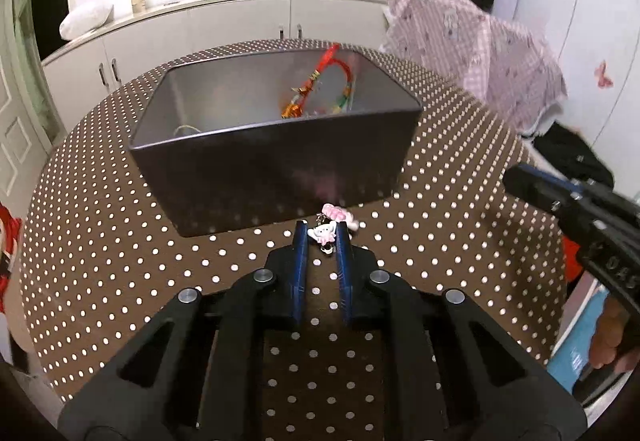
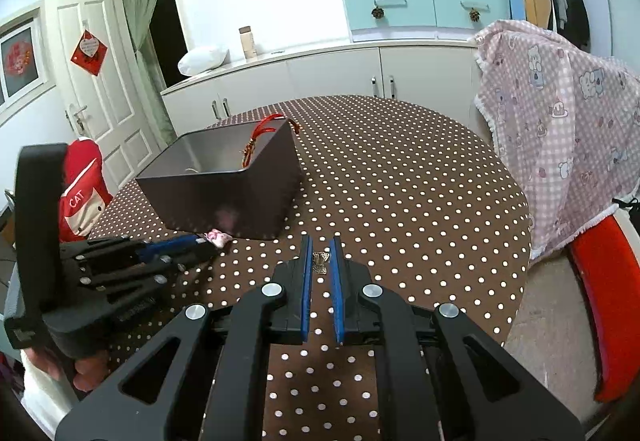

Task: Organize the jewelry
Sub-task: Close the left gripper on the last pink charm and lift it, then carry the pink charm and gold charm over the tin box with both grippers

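Note:
A dark metal box (image 1: 276,161) stands on the brown polka-dot table (image 1: 120,241), with red and gold ornaments (image 1: 320,85) inside at its right end. My left gripper (image 1: 323,232) is shut on a small white and pink charm (image 1: 323,231) just in front of the box; in the right wrist view the charm (image 2: 218,237) shows at the left gripper's tip. My right gripper (image 2: 321,247) is shut on a small bronze butterfly piece (image 2: 321,261), to the right of the box (image 2: 224,185), low over the table.
A chair draped in pink checked cloth (image 2: 560,145) stands at the table's right edge, with a red seat (image 2: 612,301) below. White cabinets (image 2: 320,77) run behind the table. A red garment (image 2: 80,185) hangs at the left.

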A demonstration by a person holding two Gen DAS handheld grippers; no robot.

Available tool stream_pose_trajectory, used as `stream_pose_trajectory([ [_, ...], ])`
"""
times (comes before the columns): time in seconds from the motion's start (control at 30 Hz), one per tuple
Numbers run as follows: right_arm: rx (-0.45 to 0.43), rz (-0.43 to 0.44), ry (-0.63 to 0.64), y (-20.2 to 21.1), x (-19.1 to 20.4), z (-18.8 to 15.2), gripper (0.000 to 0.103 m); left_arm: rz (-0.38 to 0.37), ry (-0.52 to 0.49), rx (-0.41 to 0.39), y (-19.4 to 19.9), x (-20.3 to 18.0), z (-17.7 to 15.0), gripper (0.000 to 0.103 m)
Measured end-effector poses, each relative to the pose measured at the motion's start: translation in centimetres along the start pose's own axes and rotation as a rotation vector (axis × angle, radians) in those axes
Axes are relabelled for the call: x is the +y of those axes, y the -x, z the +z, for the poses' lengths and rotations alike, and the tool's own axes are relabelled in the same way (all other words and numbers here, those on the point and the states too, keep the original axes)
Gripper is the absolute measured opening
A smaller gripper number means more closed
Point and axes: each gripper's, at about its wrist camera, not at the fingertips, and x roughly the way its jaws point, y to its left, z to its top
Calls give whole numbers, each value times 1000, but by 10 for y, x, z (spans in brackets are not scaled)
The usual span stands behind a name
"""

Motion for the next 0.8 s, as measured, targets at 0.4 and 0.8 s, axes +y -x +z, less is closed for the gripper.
stream_pose_trajectory([
  [0.4,-27,35,19,6,10,10,7,-1,61,-65,18,10,-3,15],
  [0.8,-65,69,77,-2,34,36,7,-34,117,-191,53,31,10,15],
])
